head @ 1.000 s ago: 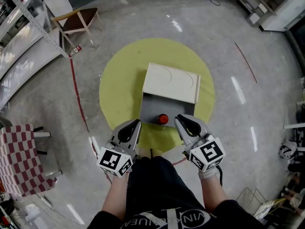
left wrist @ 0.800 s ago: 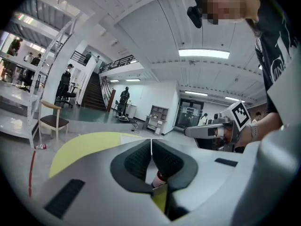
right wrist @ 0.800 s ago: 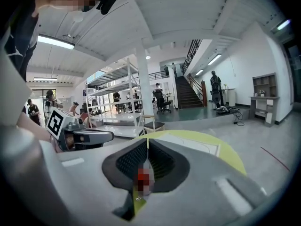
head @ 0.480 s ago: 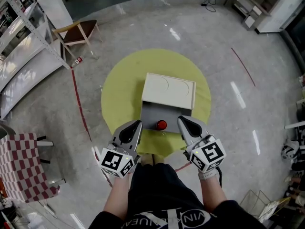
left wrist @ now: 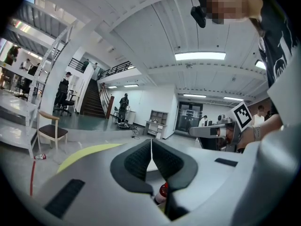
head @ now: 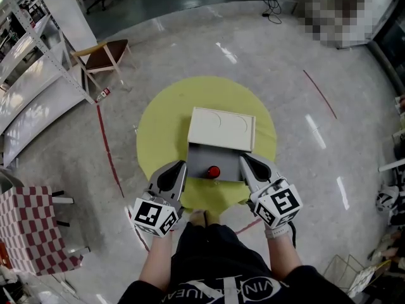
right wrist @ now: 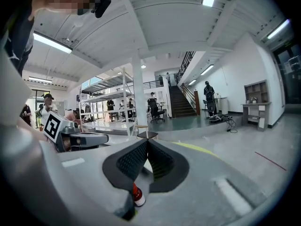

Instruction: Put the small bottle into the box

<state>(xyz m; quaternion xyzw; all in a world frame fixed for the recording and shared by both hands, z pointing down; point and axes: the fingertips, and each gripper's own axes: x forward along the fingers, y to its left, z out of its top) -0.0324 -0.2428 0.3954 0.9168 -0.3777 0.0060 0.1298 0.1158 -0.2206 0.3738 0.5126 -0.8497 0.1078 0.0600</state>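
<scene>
Well — sm. bottle (head: 214, 171) inside box (head: 199, 159)

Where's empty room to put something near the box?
The yellow circle is bare left and right of the box. Inside, grey floor is free beside the small bottle. The near edge is crowded by the left gripper and right gripper.

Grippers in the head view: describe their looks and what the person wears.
Both the left gripper and the right gripper are grey shells tapering to black ribbed pads. Each carries a white cube with black square markers. The person wears a black top with white lettering.
</scene>
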